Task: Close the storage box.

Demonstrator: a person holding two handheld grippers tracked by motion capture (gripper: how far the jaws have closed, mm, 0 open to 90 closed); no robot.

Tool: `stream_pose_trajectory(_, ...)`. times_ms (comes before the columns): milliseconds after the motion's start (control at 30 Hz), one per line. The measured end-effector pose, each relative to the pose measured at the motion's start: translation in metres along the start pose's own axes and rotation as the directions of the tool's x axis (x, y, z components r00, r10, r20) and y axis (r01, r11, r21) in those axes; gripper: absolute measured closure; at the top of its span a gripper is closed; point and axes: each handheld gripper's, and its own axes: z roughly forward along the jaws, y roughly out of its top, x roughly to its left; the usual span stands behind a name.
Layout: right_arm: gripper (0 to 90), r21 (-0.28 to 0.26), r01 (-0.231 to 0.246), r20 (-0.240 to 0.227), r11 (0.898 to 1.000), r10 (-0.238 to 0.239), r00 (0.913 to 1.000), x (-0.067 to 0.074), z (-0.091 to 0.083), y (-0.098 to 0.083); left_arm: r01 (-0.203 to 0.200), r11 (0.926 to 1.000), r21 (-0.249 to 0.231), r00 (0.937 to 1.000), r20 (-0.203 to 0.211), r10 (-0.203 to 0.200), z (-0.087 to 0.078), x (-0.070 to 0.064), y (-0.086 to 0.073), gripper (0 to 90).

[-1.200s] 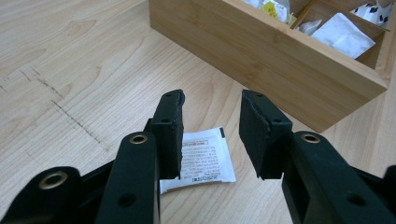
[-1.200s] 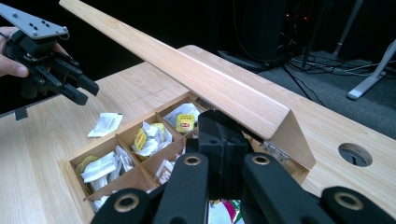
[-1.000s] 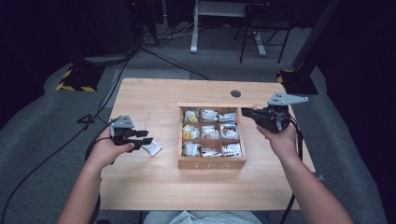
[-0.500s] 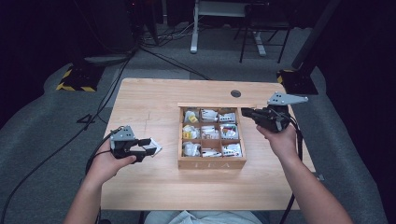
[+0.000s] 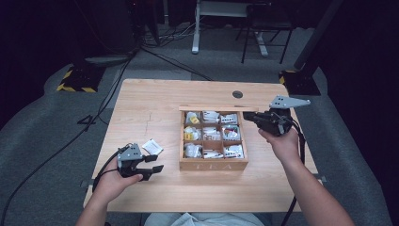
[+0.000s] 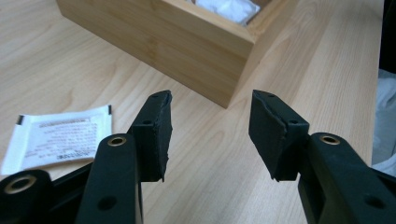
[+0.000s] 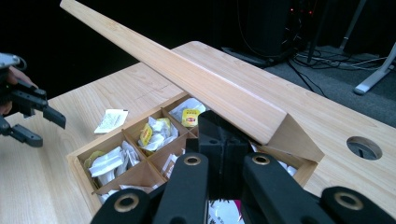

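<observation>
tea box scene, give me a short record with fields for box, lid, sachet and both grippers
box: wooden tea box, nine compartments holding tea bags
lid: lid raised, tilted above the box
right gripper: right gripper jaws shut, at the box's far right corner under the lid
left gripper: left gripper jaws have just been opening, nothing between them
sachet: white sachet flat on the table, left of the box, beside the left gripper
</observation>
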Motion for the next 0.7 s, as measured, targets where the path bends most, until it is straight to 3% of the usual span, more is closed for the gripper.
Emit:
stream_pose_trajectory(367,89.9,0.009,-0.01,-0.009,1.0,0.011,0.9999,0.002,-0.002,-0.004,-0.007,0.9984,0.057,0.9998,-0.019,0.008,0.014,-0.01,-0.019,47.5)
stream_pose_trajectory(700,89.9,0.015,-0.009,-0.01,1.0,0.009,0.9999,0.005,-0.007,-0.01,-0.01,0.9958,0.091,0.9995,-0.027,0.012,0.02,-0.013,-0.026,46.2)
